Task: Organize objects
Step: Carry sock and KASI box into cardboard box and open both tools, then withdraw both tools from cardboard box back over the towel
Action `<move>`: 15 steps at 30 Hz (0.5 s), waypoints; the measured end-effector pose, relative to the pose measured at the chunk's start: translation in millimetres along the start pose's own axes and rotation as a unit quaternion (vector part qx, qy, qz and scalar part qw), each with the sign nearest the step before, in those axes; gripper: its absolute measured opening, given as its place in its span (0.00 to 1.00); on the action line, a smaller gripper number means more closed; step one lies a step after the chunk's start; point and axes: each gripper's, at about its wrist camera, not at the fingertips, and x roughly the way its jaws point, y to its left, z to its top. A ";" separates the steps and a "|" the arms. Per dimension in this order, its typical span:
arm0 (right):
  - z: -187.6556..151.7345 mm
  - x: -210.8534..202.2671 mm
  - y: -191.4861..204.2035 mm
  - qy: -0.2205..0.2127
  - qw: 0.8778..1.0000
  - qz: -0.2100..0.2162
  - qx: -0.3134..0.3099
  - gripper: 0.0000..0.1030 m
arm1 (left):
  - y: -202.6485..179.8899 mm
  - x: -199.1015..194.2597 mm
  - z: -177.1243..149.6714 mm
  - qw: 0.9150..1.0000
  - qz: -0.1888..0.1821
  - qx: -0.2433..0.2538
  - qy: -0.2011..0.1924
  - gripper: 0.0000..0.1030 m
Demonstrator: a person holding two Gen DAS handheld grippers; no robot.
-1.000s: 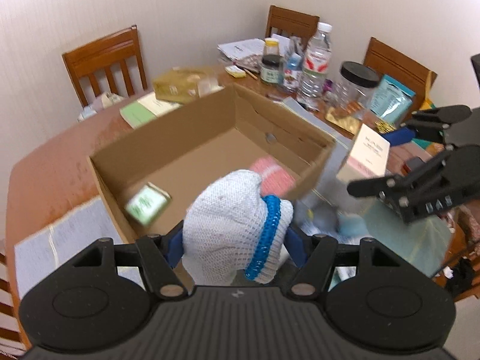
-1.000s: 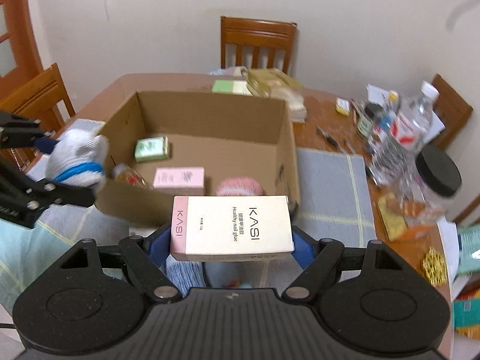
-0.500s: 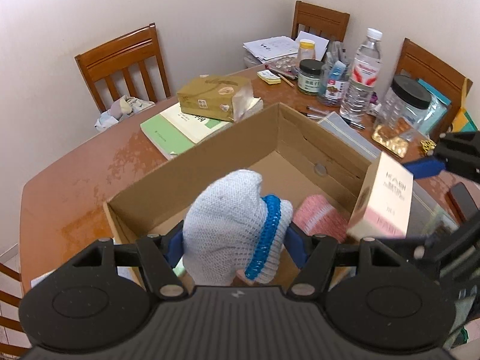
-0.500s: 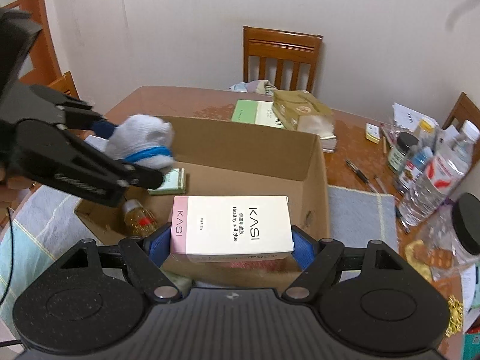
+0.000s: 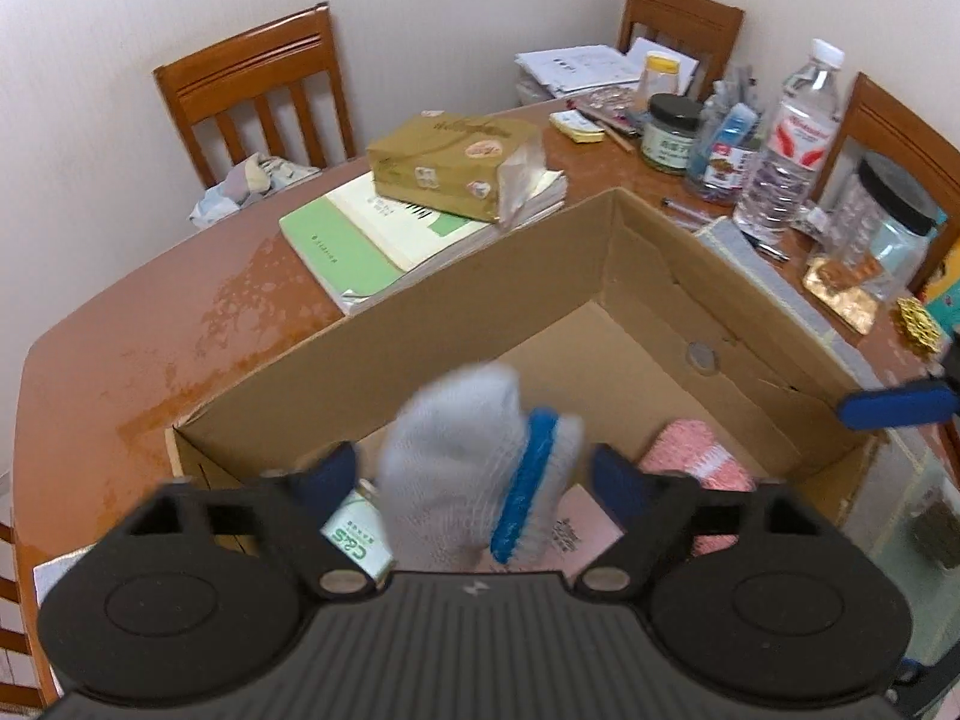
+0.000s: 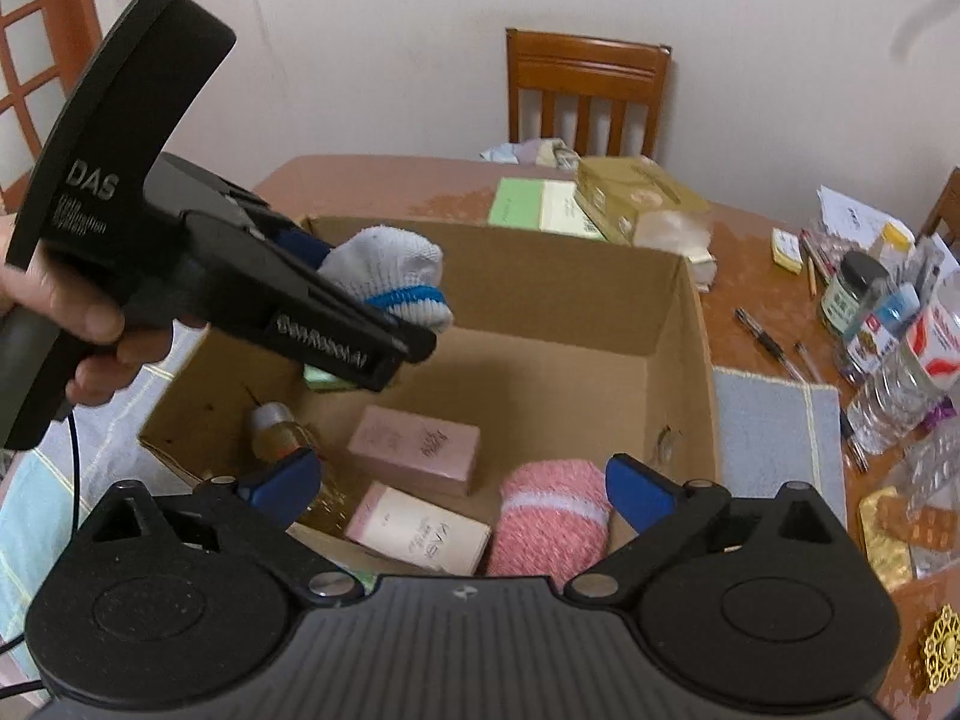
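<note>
My left gripper (image 5: 474, 477) hangs over the open cardboard box (image 5: 420, 324), and its jaws are opening. A white sock with a blue band (image 5: 480, 462), blurred, sits loose between the blue pads with a gap on each side. In the right wrist view the same sock (image 6: 384, 276) shows above the box (image 6: 570, 294). My right gripper (image 6: 462, 489) is over the box's near edge, its jaws opening with nothing between them. The cream KASI box (image 6: 420, 531) lies on the box floor below it, beside a pink box (image 6: 420, 450) and a pink sock (image 6: 552, 516).
Also in the box are a small amber bottle (image 6: 282, 426) and a green packet (image 5: 354, 534). Behind it lie green books (image 5: 360, 240) under a tan tissue pack (image 5: 450, 162). Bottles and jars (image 5: 786, 144) crowd the right side. Wooden chairs (image 5: 258, 90) ring the table.
Both grippers moved in over the box and opened. The KASI box left the right gripper and now lies inside. The left pads have come off the white sock.
</note>
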 end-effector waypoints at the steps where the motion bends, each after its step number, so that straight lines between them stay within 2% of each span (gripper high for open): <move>1: -2.2 1.3 -2.0 0.004 1.000 -0.003 0.002 1.00 | 0.3 0.9 0.5 1.000 0.003 0.000 -0.003 0.89; 6: -7.9 1.0 -8.7 0.009 1.000 -0.011 0.013 1.00 | -1.4 -1.8 0.0 1.000 0.005 0.006 0.001 0.89; 10: -8.8 -5.8 -12.1 0.014 0.999 -0.027 0.029 1.00 | -4.1 -14.4 -4.8 1.000 -0.007 -0.014 0.010 0.91; 15: -18.1 -23.6 -12.2 -0.011 0.999 -0.034 0.033 1.00 | -10.1 -34.4 -19.0 1.000 0.008 -0.017 -0.016 0.92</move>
